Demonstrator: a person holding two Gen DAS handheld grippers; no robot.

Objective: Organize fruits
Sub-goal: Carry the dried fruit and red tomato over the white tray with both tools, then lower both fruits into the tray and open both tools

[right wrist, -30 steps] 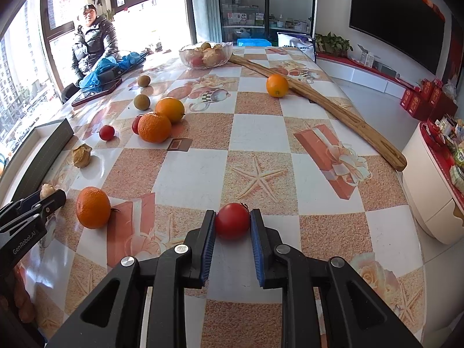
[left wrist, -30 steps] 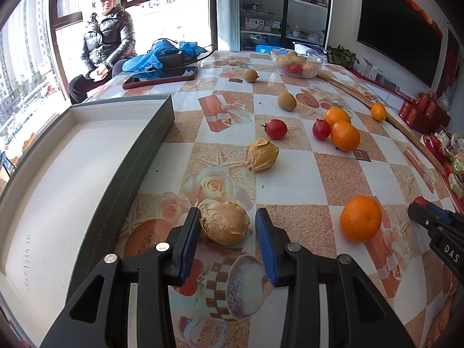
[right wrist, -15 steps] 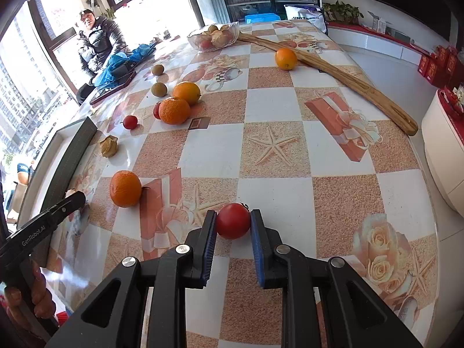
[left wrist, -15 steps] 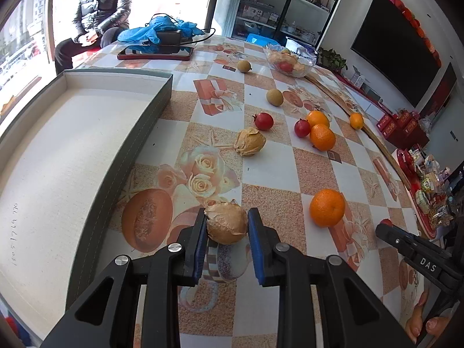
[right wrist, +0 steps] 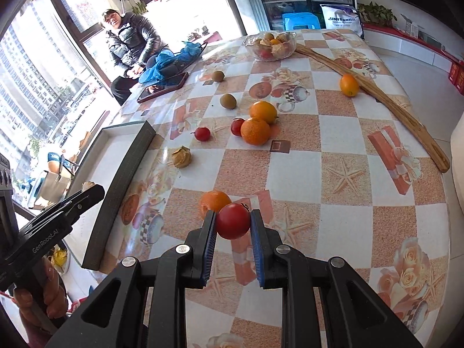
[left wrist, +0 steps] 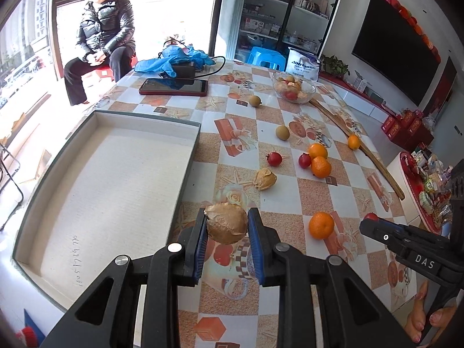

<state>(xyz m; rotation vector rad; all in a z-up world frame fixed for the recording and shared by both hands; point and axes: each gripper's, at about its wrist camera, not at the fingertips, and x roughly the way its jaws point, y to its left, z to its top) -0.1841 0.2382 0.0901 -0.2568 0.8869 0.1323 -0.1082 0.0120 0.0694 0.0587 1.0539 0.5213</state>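
My left gripper (left wrist: 227, 230) is shut on a papery brown husk fruit (left wrist: 226, 222) and holds it above the table, just right of the grey-walled white tray (left wrist: 190, 156). My right gripper (right wrist: 233, 226) is shut on a red tomato (right wrist: 233, 221), lifted over the tablecloth, with an orange (right wrist: 213, 200) behind it. In the left wrist view the right gripper (left wrist: 374, 226) shows at the right edge with the tomato's red tip. In the right wrist view the left gripper (right wrist: 95, 192) reaches in from the left over the tray (right wrist: 127, 168).
Loose on the table lie another husk fruit (left wrist: 264, 178), two small tomatoes (left wrist: 274, 158), oranges (left wrist: 320, 166), two kiwis (left wrist: 282, 132), a glass fruit bowl (left wrist: 293, 88), a long wooden stick (left wrist: 374, 159) and a phone (left wrist: 174, 86). A person (left wrist: 101, 37) sits by the window.
The left gripper closed on the husk fruit and lifted it off the table. The right gripper rose with the tomato and tipped further down toward the table.
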